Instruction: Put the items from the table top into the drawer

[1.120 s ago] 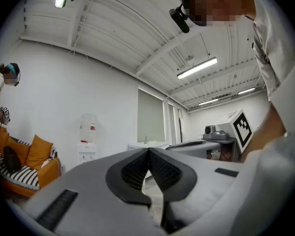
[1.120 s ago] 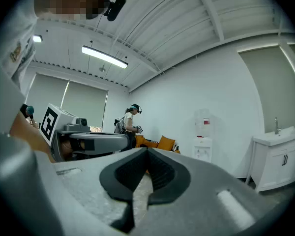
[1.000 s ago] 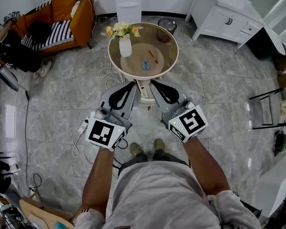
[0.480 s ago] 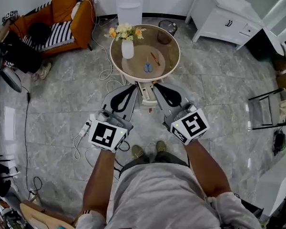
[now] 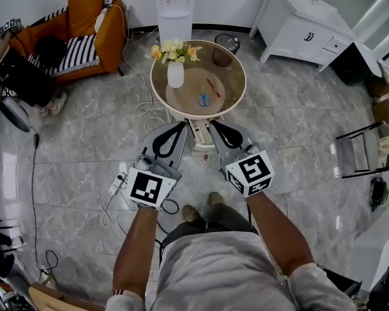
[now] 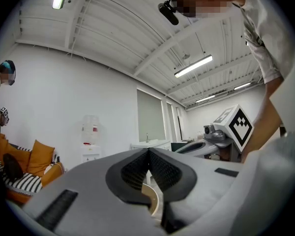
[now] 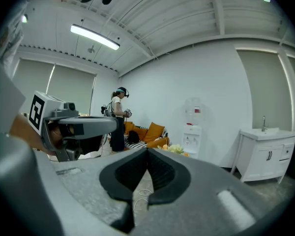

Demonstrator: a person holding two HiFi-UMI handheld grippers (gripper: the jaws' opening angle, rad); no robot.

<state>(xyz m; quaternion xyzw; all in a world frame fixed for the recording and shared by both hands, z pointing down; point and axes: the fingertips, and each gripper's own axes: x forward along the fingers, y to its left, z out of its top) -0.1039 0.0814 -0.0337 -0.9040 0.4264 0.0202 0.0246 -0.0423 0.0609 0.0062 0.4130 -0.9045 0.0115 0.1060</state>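
A round glass-topped table (image 5: 231,67) carries blue scissors (image 5: 203,100), a red pen (image 5: 212,87) and a white vase of flowers (image 5: 175,70). A white drawer (image 5: 196,132) juts out from under its near edge. My left gripper (image 5: 183,125) and right gripper (image 5: 212,124) hover short of the table, on either side of the drawer, both shut and empty. In the left gripper view the left gripper (image 6: 148,151) has its jaws pressed together, with the table rim (image 6: 153,203) behind them. The right gripper (image 7: 147,150) is likewise shut, with the flowers (image 7: 174,150) beyond it.
An orange armchair (image 5: 84,31), a water dispenser (image 5: 175,5), a bin (image 5: 225,44) and a white cabinet (image 5: 305,28) ring the table. Cables and a power strip (image 5: 117,180) lie on the floor at left. A person (image 7: 119,117) stands by the armchair.
Both grippers have sunk a little and drawn closer to the drawer and to each other. Their jaws have stayed shut, and the items on the table have not moved.
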